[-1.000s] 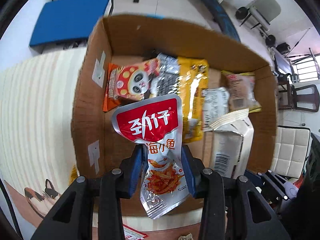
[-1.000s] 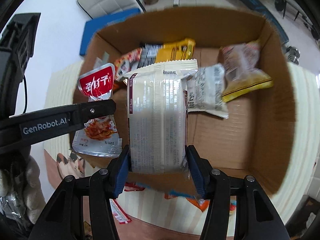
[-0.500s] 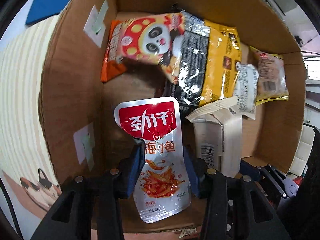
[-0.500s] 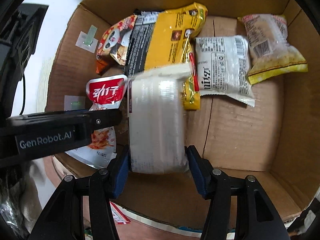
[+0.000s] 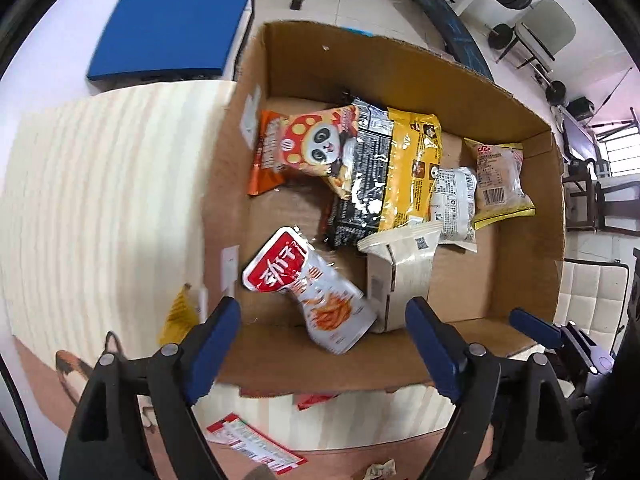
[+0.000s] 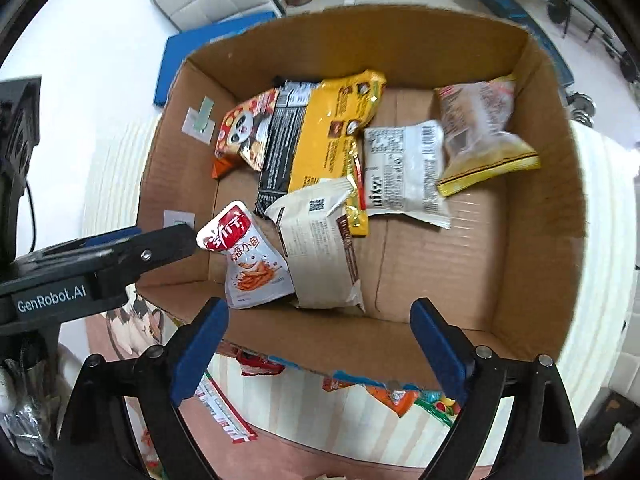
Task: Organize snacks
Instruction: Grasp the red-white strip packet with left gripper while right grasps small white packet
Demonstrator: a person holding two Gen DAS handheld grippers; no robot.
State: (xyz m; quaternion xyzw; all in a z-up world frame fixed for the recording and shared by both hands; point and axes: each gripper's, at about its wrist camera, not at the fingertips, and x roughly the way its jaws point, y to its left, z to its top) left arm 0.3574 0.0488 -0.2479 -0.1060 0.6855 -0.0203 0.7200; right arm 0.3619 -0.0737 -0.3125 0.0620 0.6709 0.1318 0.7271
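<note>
A cardboard box (image 5: pixel 516 280) (image 6: pixel 532 240) holds several snack packs. The red-and-silver fish snack pouch (image 5: pixel 312 292) (image 6: pixel 248 256) lies in its near left corner. The cream wrapped pack (image 5: pixel 400 272) (image 6: pixel 320 252) lies next to it. My left gripper (image 5: pixel 324 340) is open and empty above the box's near wall. My right gripper (image 6: pixel 316 340) is open and empty, also above the near wall. A panda pack (image 5: pixel 316 144), a black-and-yellow bag (image 5: pixel 392 168), a white pack (image 6: pixel 404 168) and a yellow-edged pack (image 6: pixel 480 128) lie at the back.
The box stands on a cream striped mat (image 5: pixel 100 200). Loose snack wrappers (image 6: pixel 384 396) and a red-and-white packet (image 5: pixel 256 444) lie in front of the box. A blue pad (image 5: pixel 168 36) and gym equipment are on the floor beyond.
Both grippers opened and let go of their packs, which now lie in the box. Both grippers drew back and up from inside the box.
</note>
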